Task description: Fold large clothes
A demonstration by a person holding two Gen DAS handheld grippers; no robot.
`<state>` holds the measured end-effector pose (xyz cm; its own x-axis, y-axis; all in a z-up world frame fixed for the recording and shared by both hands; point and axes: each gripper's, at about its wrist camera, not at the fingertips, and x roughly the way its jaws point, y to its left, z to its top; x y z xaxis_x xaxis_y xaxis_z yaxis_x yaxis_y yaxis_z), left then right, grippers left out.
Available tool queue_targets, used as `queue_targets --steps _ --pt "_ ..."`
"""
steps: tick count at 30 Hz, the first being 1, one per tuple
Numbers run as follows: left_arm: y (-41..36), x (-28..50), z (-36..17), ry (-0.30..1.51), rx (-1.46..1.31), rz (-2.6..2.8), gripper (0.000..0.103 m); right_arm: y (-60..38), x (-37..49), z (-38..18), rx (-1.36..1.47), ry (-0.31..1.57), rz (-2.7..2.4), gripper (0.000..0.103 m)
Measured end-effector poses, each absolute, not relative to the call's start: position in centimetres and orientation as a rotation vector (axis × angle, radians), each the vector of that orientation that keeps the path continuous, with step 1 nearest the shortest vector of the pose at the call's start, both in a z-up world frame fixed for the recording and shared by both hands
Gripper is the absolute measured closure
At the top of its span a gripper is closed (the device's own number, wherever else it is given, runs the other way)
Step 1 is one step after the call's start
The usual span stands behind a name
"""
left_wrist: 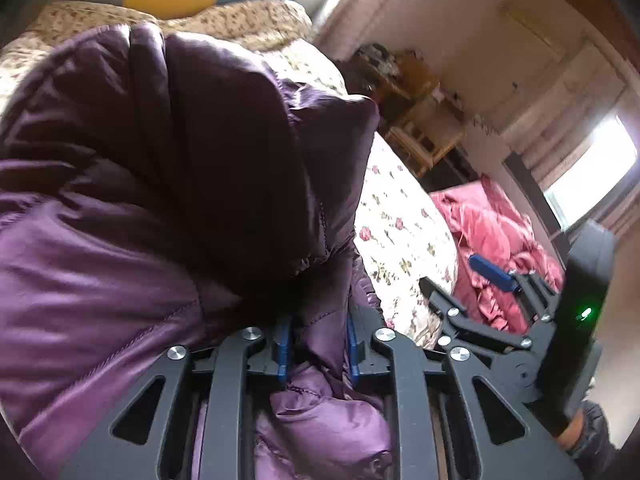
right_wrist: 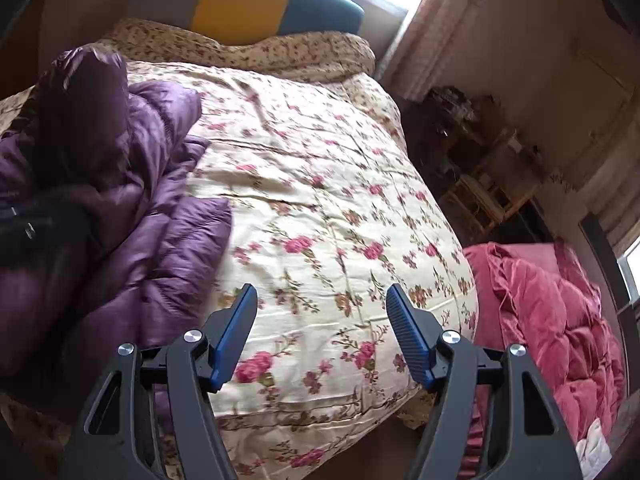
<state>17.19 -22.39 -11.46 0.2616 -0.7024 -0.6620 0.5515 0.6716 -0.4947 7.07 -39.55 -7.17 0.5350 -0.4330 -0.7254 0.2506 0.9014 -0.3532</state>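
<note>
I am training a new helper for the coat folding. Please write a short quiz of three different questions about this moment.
1. True or false: the left hand-held gripper is shut on the purple coat.
2. The right hand-held gripper is: A) open, holding nothing B) shut on the quilt C) shut on the coat.
3. Fill in: the red bedding lies to the ___ of the floral quilt in the right wrist view.

Key: 1 true; 2 A; 3 right.
</note>
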Motion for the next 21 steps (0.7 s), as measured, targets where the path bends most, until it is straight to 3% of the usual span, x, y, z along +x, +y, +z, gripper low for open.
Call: queue_targets --steps 4,11,21 --pt "-24.1 17.1 -12.5 0.997 -0.122 -0.872 0.083 -40.5 7.6 -8.0 -0.180 0.944 -0.418 0.036" --pt "-23.8 15.2 -8.8 0.956 -0.164 -0.943 0.040 -39.2 6.9 -7.4 -0.156 0.942 -0.406 0.036" --pt "-14.4 13.5 -4.7 0.807 -0.258 -0.828 0.035 -35.8 5.6 -4.0 -0.162 0.877 -0.367 0.035"
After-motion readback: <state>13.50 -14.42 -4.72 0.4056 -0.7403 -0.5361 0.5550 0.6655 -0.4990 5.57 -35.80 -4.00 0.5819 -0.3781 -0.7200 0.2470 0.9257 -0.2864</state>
